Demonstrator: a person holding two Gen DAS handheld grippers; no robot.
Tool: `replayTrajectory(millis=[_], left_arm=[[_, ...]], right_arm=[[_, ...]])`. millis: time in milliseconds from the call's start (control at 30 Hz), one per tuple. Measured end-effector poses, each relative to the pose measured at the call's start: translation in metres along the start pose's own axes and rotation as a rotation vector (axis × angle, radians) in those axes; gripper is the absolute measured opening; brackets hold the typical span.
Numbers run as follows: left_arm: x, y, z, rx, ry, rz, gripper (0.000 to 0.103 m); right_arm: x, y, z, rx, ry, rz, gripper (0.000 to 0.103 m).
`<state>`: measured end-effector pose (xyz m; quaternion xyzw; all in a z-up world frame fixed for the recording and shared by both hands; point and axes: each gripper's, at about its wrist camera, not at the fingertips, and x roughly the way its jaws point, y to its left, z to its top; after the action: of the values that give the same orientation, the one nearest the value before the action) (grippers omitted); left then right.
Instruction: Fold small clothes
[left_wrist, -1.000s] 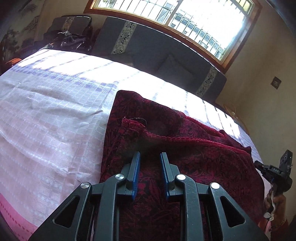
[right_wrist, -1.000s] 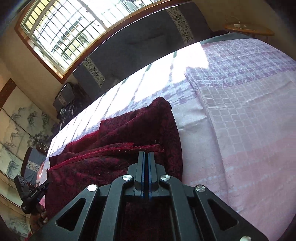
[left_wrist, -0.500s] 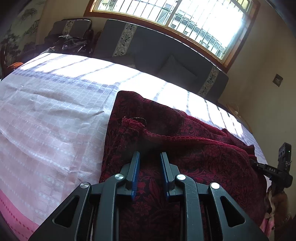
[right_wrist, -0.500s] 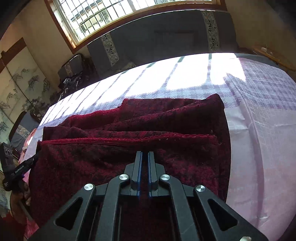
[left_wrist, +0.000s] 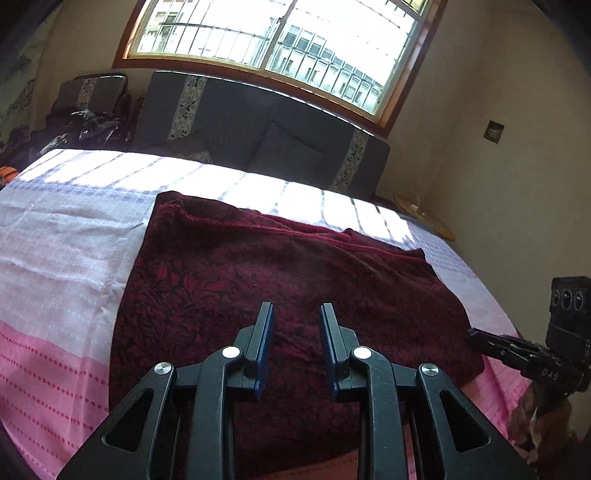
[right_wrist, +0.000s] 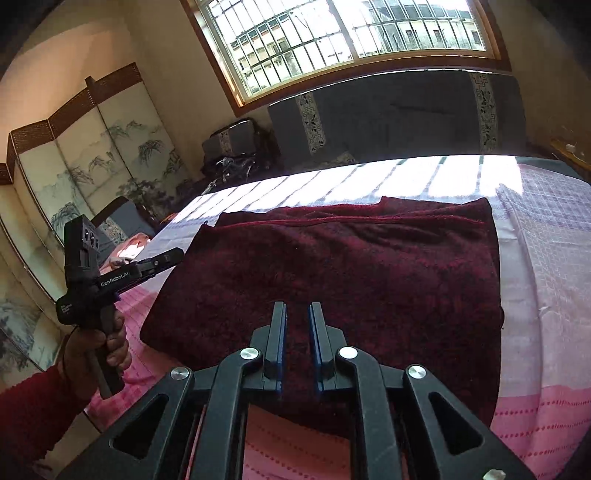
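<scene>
Right now the left gripper (left_wrist: 296, 314) hangs above the near part of the dark red cloth (left_wrist: 280, 288), its 2 blue-lined fingers (left_wrist: 266, 325) spread with a clear gap and nothing between them. Beside it, the right gripper (right_wrist: 297, 314) is parted too, by a narrower gap, its fingers (right_wrist: 279, 325) empty, above the near edge of the same cloth (right_wrist: 351, 280). From the right wrist view the left gripper (right_wrist: 175, 255) shows from the side at the cloth's left edge, held by the person's left hand (right_wrist: 101, 350) with a red sleeve (right_wrist: 26, 417) behind it; from the left wrist view the right gripper (left_wrist: 474, 335) shows just past the cloth's right edge. Outward from the tools, the red cloth lies flat as a folded rectangle with a flower pattern, and a second layer with a hemmed edge peeks out along its far side. It rests on the bed's pink and white checked bedspread (left_wrist: 62, 266), near the front edge, with sun stripes falling across the far part. Beyond the bed stands a dark grey headboard (left_wrist: 258, 125) with patterned bands, under a barred window (left_wrist: 280, 48). To the left, a painted folding screen (right_wrist: 92, 166) lines the wall, and a pile of dark things (left_wrist: 88, 125) sits in the corner.
</scene>
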<state>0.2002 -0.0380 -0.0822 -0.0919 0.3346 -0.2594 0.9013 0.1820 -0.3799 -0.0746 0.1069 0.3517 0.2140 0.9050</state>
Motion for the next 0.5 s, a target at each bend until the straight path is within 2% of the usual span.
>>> replayTrajectory(millis=[67,133,200,233,267,367,433,500], left_arm=[[0.004,-0.031,-0.025,0.041,0.058,-0.050,0.024],[0.018,-0.047,-0.044,0.073,0.121,-0.035,0.023],[0.030,-0.045,-0.056,0.032,0.171,-0.020,0.021],[0.035,-0.039,-0.061,-0.018,0.197,-0.035,0.020],[0.035,-0.034,-0.061,-0.060,0.187,-0.052,0.020],[0.037,-0.018,-0.060,-0.163,0.196,-0.087,0.014],[0.038,-0.015,-0.058,-0.171,0.202,-0.106,0.012],[0.030,-0.020,-0.055,-0.131,0.190,-0.080,0.012]], right_arm=[[0.018,0.016,-0.017,-0.006,0.044,-0.002,0.012],[0.036,0.024,-0.028,0.003,0.081,-0.018,0.012],[0.050,0.027,-0.036,0.020,0.116,-0.009,0.010],[0.057,0.031,-0.040,-0.001,0.146,-0.046,0.010],[0.065,0.032,-0.045,-0.012,0.185,-0.081,0.009],[0.067,0.029,-0.047,-0.010,0.189,-0.081,0.005],[0.067,0.019,-0.043,0.030,0.195,-0.056,0.003],[0.056,0.012,-0.040,0.086,0.165,-0.019,0.006]])
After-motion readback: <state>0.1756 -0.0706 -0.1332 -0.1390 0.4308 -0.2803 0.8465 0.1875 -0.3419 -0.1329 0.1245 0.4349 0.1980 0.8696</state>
